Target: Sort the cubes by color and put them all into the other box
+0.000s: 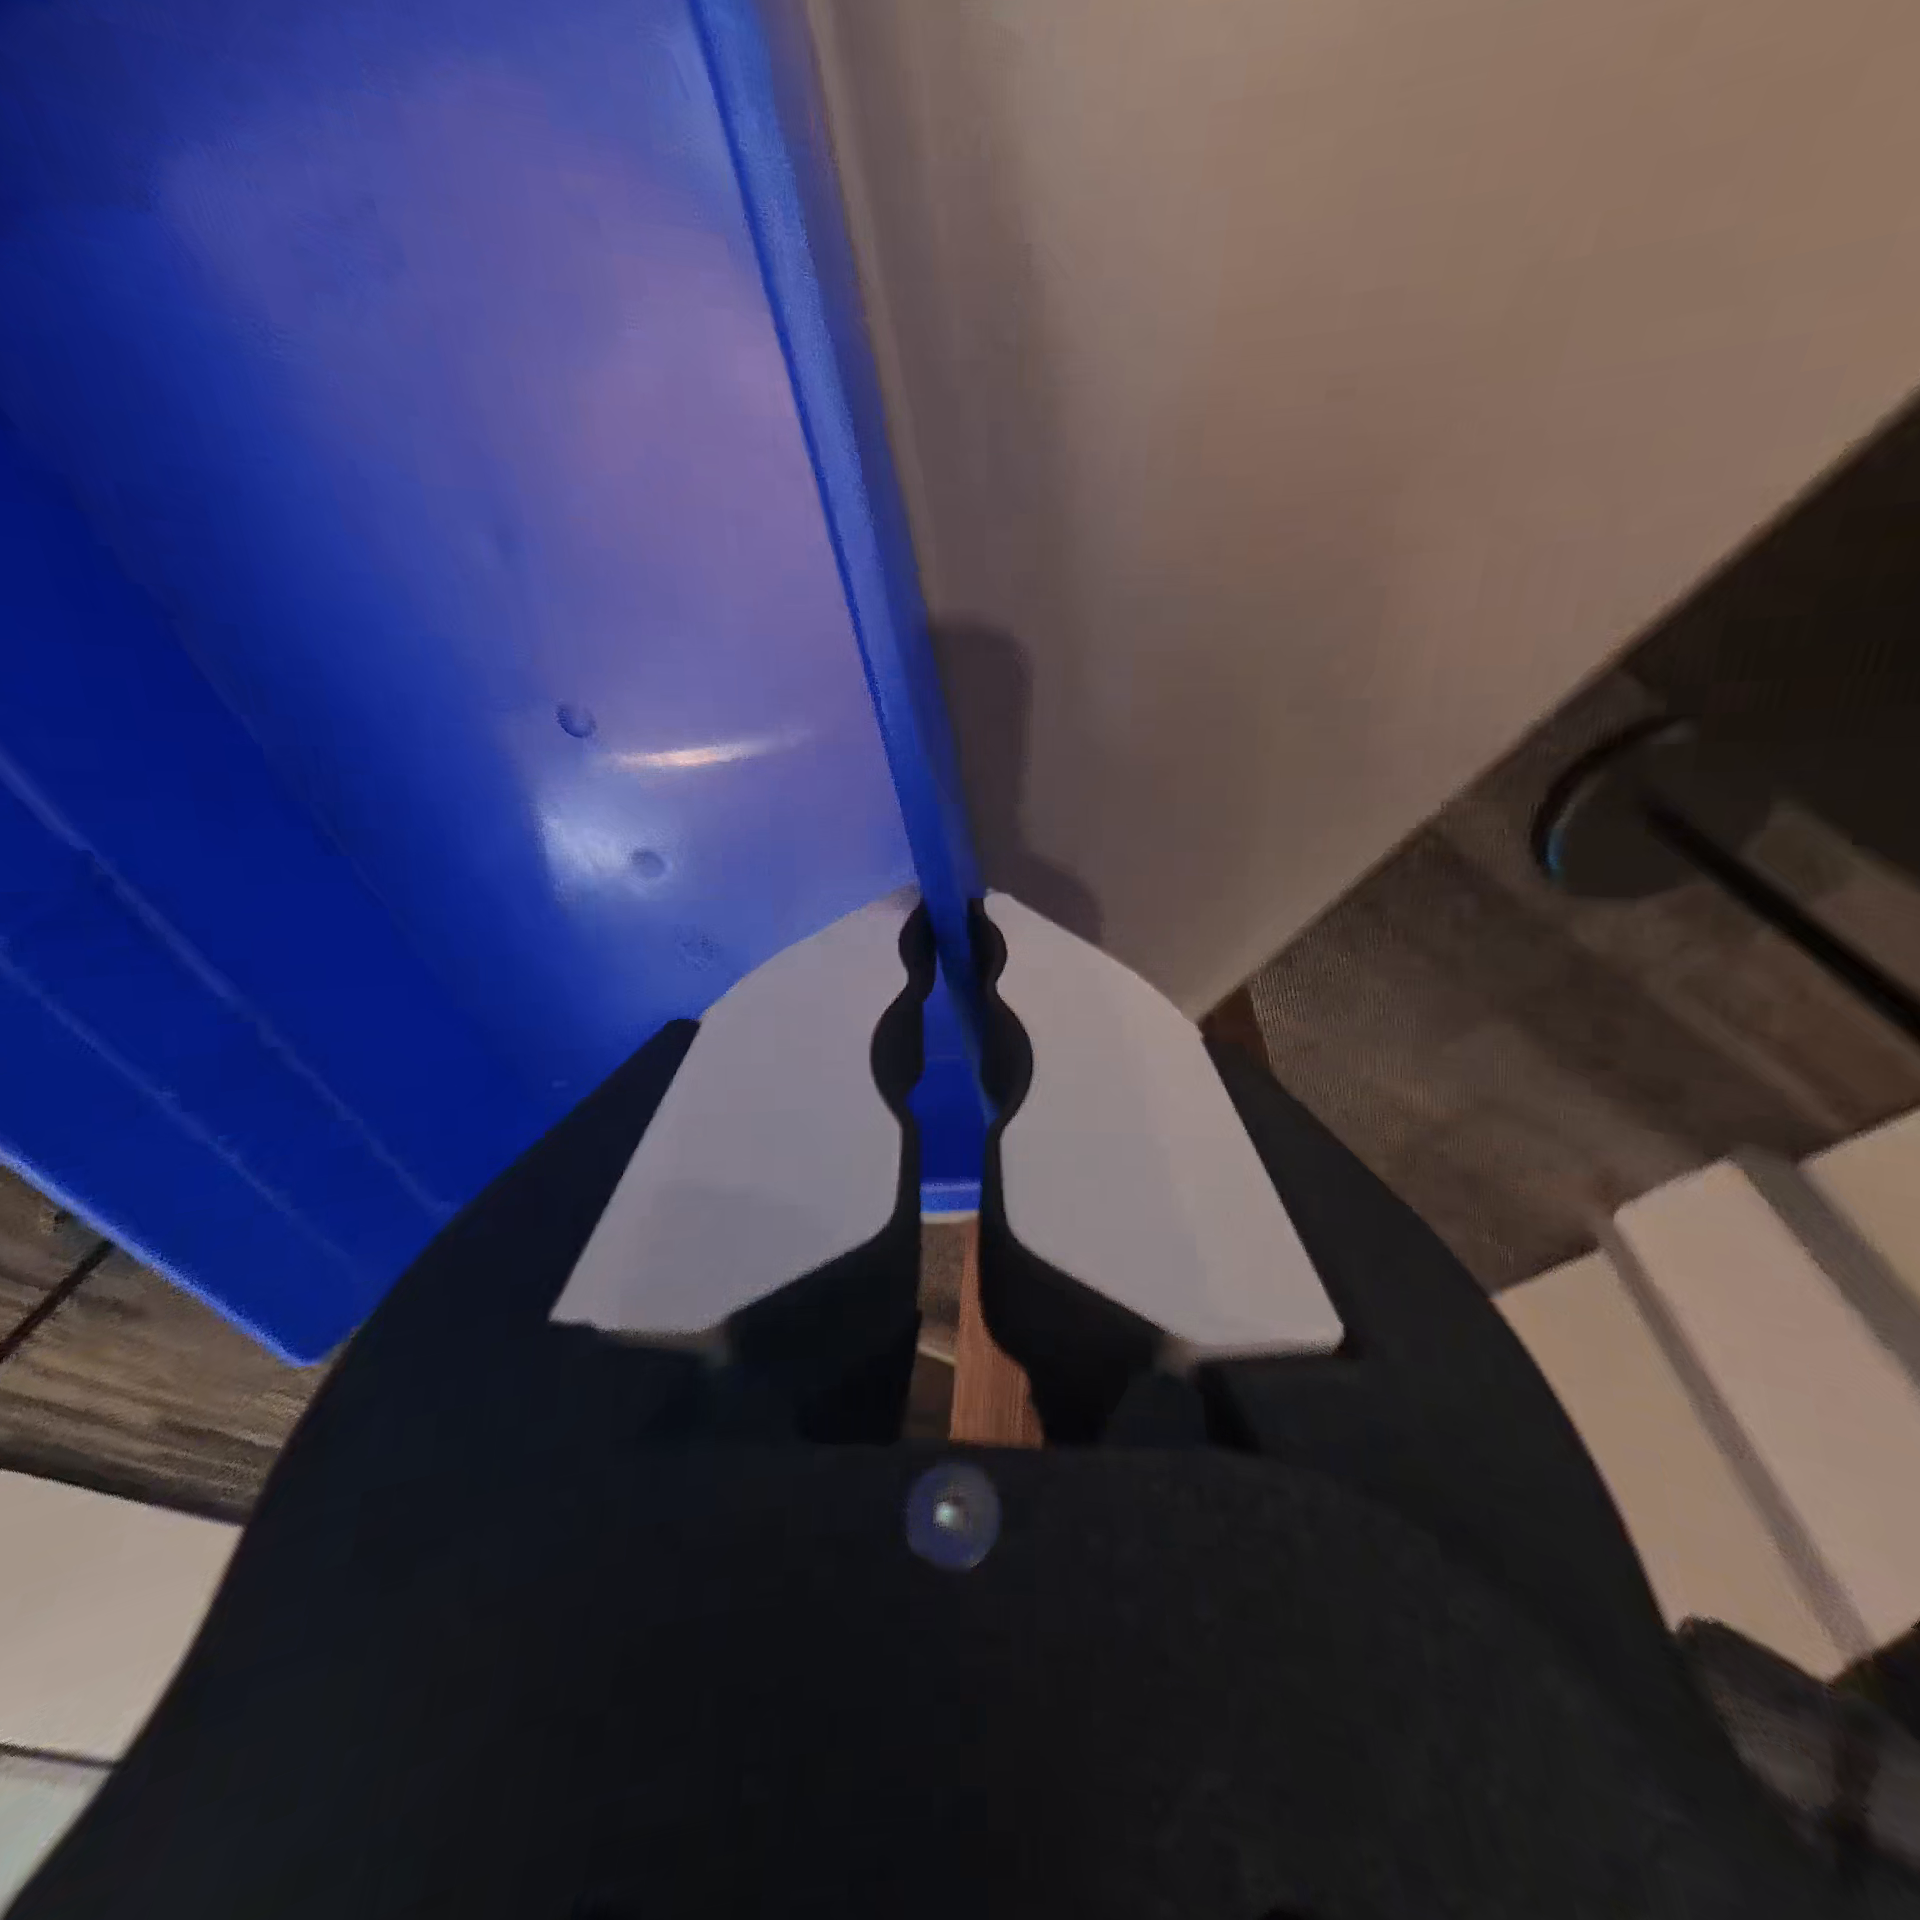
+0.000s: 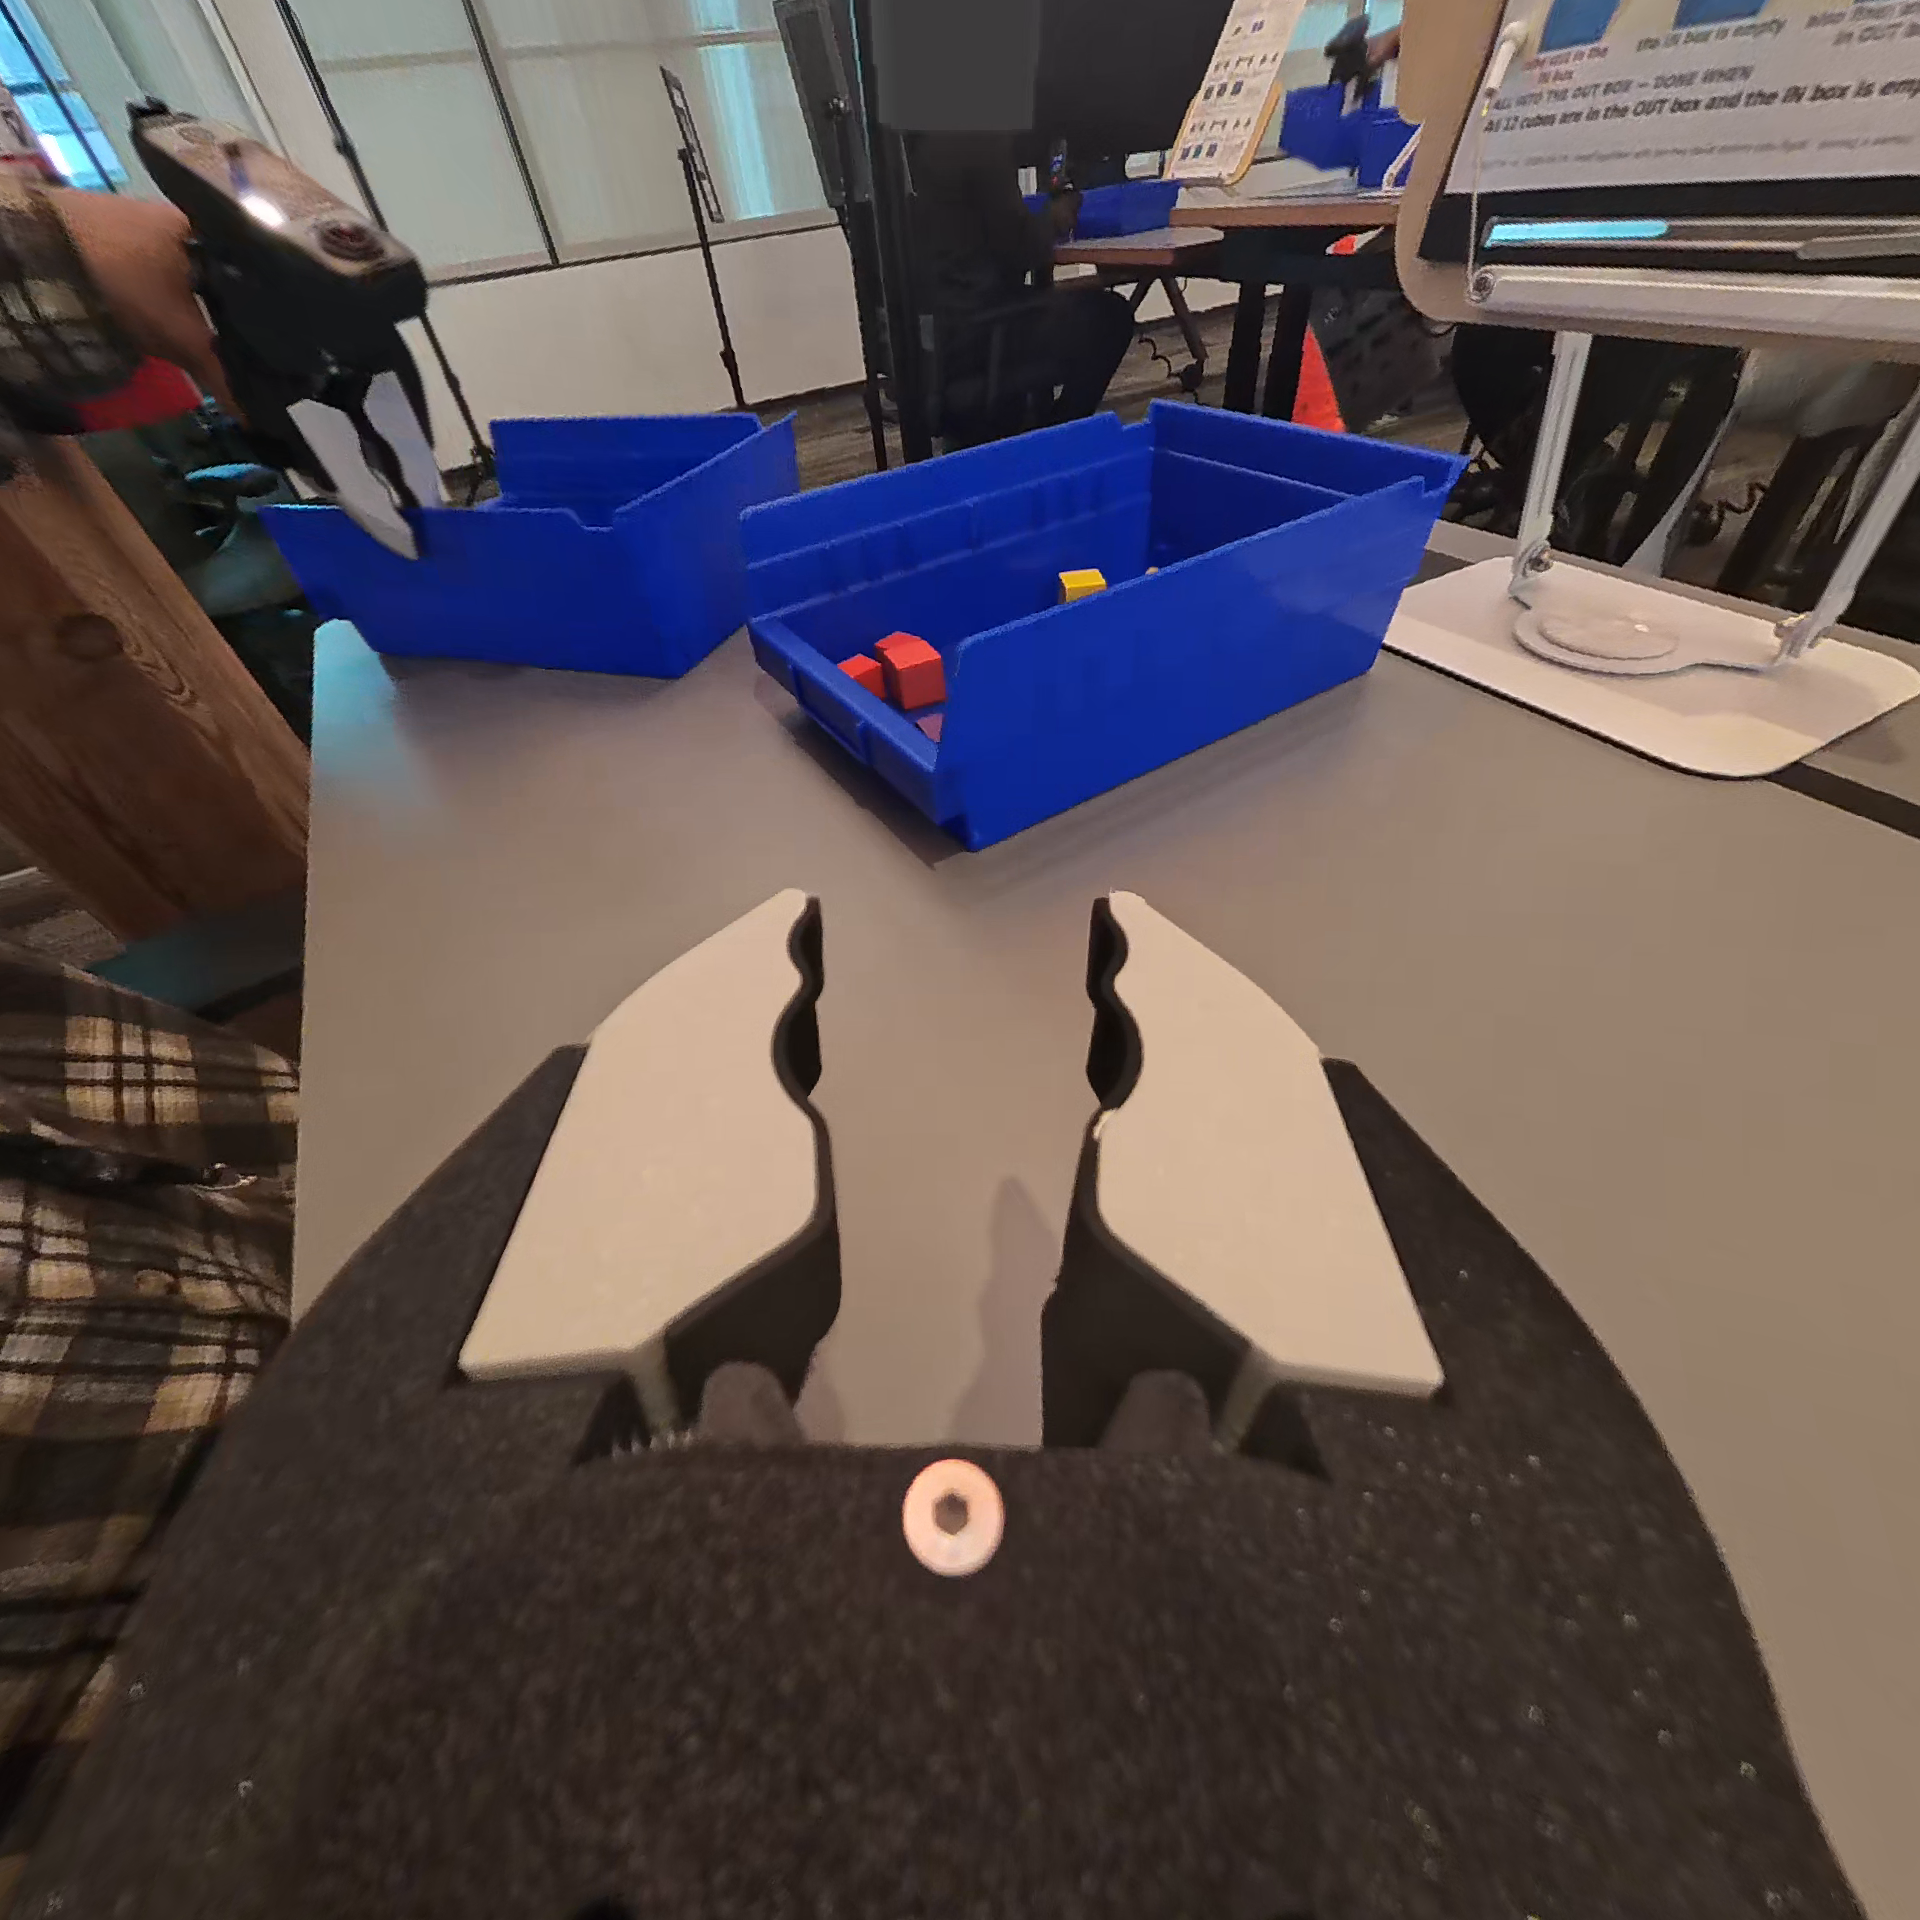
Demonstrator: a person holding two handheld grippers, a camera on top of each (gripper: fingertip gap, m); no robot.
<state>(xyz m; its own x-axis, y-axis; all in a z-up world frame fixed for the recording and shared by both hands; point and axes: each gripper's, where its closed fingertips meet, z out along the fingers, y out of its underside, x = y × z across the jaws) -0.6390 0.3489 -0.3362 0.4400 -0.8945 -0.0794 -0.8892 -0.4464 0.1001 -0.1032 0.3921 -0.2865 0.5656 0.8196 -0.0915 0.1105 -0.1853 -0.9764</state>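
Note:
Two blue boxes stand on the grey table [image 2: 1351, 1039]. The right box [image 2: 1174, 686] holds two red cubes [image 2: 911, 670], a yellow cube [image 2: 1081, 585] and a dark cube partly hidden by its front wall. My left gripper [image 1: 951, 920] is shut on the thin side wall of the left box [image 1: 468, 623]; no cubes show in what I see of it. In the right wrist view the left gripper [image 2: 400, 530] pinches the near-left corner of that left box [image 2: 540, 592]. My right gripper [image 2: 951, 914] is open and empty, low over the table in front of the right box.
A white stand [image 2: 1662, 675] carrying a board sits at the table's right. A wooden post [image 2: 125, 675] is off the table's left edge, beside a person's plaid sleeve [image 2: 125, 1195]. Other tables with blue boxes stand far behind.

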